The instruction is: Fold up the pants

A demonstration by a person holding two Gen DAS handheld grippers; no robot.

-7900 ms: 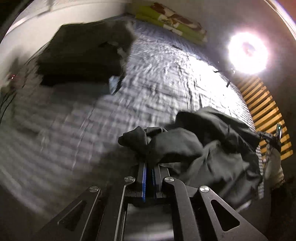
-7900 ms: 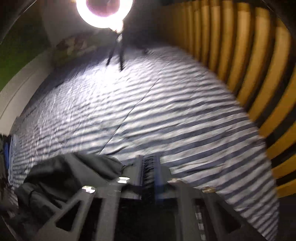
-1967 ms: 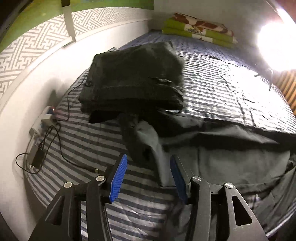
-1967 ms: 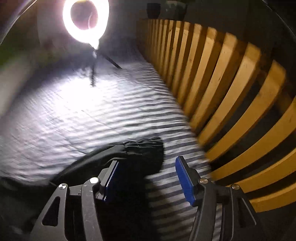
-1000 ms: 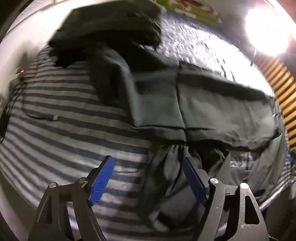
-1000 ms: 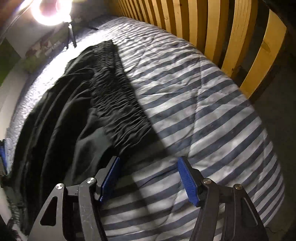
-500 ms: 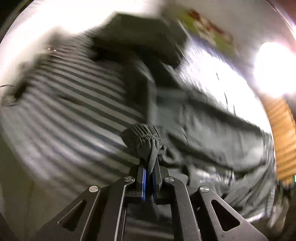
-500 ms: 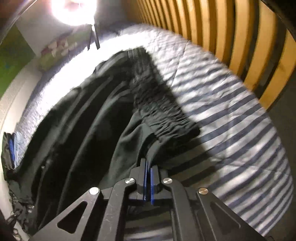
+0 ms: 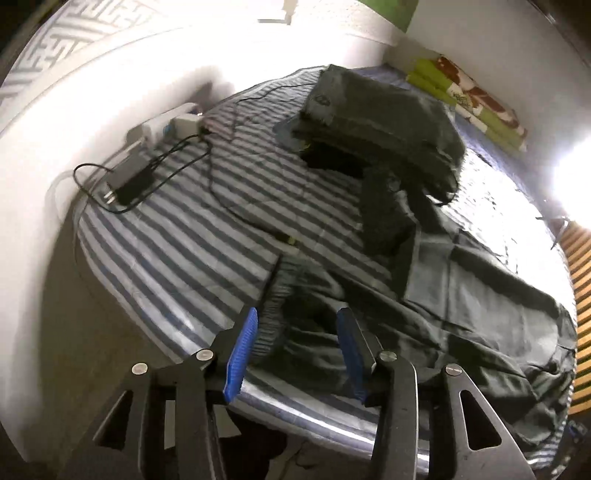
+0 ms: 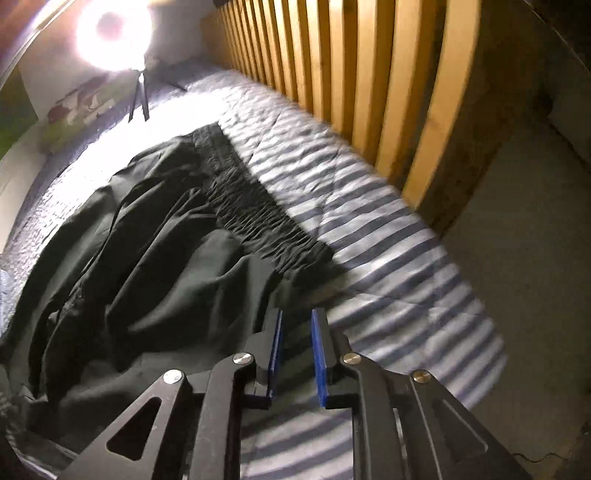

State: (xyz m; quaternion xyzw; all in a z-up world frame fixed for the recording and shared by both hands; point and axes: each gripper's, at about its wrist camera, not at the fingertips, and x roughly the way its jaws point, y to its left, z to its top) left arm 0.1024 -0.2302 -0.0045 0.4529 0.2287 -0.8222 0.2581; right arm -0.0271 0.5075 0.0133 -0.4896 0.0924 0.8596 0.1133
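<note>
The dark pants (image 9: 461, 295) lie spread across the striped bed (image 9: 177, 229). The left tongs (image 9: 297, 347) gape wide over a ribbed cuff; the right tongs (image 10: 296, 350) stand narrowly parted, empty, just beside the waistband (image 10: 258, 218).

Striped bed (image 9: 207, 236) against a white wall (image 9: 110, 74), wooden slat headboard (image 10: 369, 74) (yellowish), ring light (image 10: 112, 35) blazing at the far end.

Striped bed (image 9: 192, 236): dark pants (image 10: 147, 258) spread out, folded dark stack (image 9: 384, 122), charger with cables (image 9: 129, 182), folded bedding (image 9: 469, 103).
</note>
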